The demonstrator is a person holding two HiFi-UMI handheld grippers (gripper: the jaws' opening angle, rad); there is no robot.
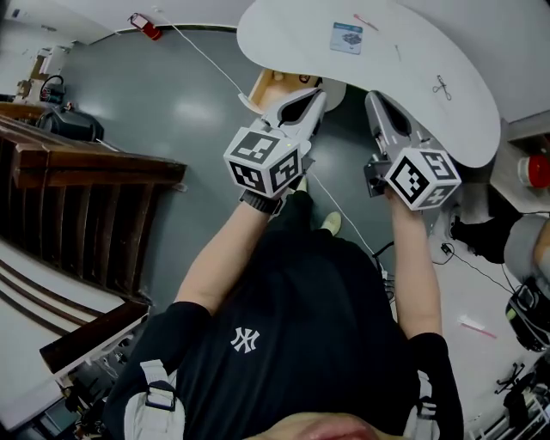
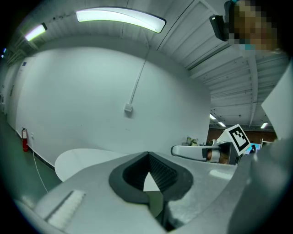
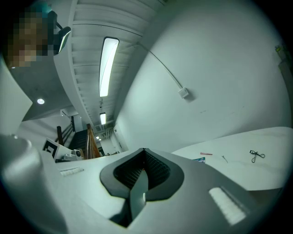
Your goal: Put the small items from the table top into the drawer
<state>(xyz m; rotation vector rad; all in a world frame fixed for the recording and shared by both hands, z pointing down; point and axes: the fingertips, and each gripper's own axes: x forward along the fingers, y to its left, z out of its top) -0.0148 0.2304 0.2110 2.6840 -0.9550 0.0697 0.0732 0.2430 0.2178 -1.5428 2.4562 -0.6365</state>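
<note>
Entry, step in hand: reaching for the first small item; I judge that little or nothing has gone in yet. The table (image 1: 404,69) carries a pair of scissors (image 1: 442,86), a blue-and-white packet (image 1: 347,38), a pink stick (image 1: 365,21) and a thin pin (image 1: 397,51), all apart from one another. The drawer (image 1: 277,86) stands pulled out under the table's near edge; its wooden inside shows, but I cannot tell what lies in it. Method, as I judge it: I would let one pair of tongs spread before lowering it; come down from above with the jaws astride the narrow width of the item; go slowly on the pin and the stick, which lie flat and will likely skid or roll; carry each piece low over the table's edge; let go only once it is inside the drawer walls. Left tongs (image 1: 316,94): clenched, tips meeting with only a small gap behind them; nothing held, nothing touched; held in the air, in line with the drawer in the head view. Right tongs (image 1: 372,96): clenched, pads pressed along one seam; empty; held in the air just beside the left pair, pointing toward the table, short of every item.
</note>
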